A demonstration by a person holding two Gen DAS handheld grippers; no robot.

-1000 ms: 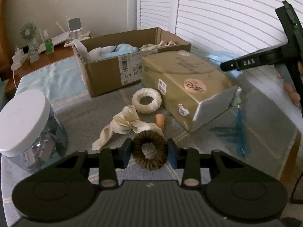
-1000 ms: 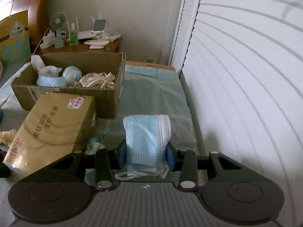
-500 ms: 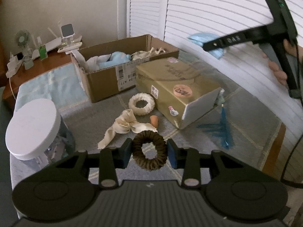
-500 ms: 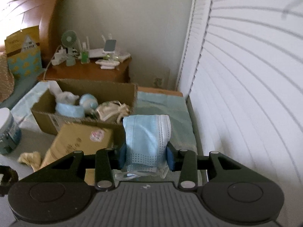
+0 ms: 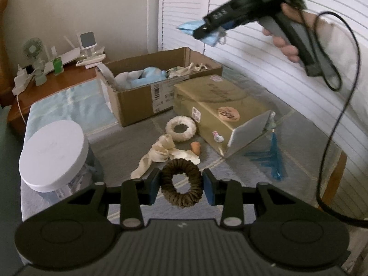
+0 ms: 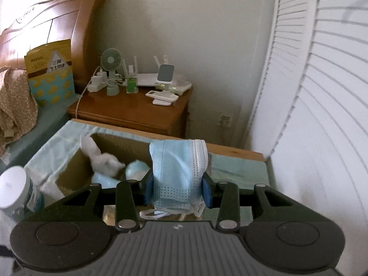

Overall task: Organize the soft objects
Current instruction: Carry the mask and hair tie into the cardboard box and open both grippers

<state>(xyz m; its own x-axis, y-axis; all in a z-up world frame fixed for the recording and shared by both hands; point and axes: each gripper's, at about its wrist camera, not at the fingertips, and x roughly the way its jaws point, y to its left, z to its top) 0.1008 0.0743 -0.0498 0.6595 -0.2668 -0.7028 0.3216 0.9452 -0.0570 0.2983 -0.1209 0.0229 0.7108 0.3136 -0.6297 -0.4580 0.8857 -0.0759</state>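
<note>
My left gripper (image 5: 181, 187) is shut on a dark brown scrunchie (image 5: 181, 189), held above the grey mat. My right gripper (image 6: 177, 189) is shut on a folded blue face mask (image 6: 178, 168) and holds it high over the open cardboard box (image 6: 110, 142); it also shows in the left wrist view (image 5: 204, 31), above the box (image 5: 140, 105). The box holds white and pale blue soft things. On the mat lie a cream scrunchie (image 5: 181, 129), a cream cloth bow (image 5: 161, 155), a small orange piece (image 5: 195, 147) and a blue tassel (image 5: 273, 158).
A gold tissue pack (image 5: 220, 112) lies right of the box. A white-lidded jar (image 5: 53, 154) stands at the left. A wooden nightstand (image 6: 133, 112) with a fan and small devices is behind the box. White shutters (image 6: 322, 92) run along the right.
My right gripper has risen and swung left with the mask, from beside the tissue pack to above the box. My left gripper has lifted a little with the brown scrunchie.
</note>
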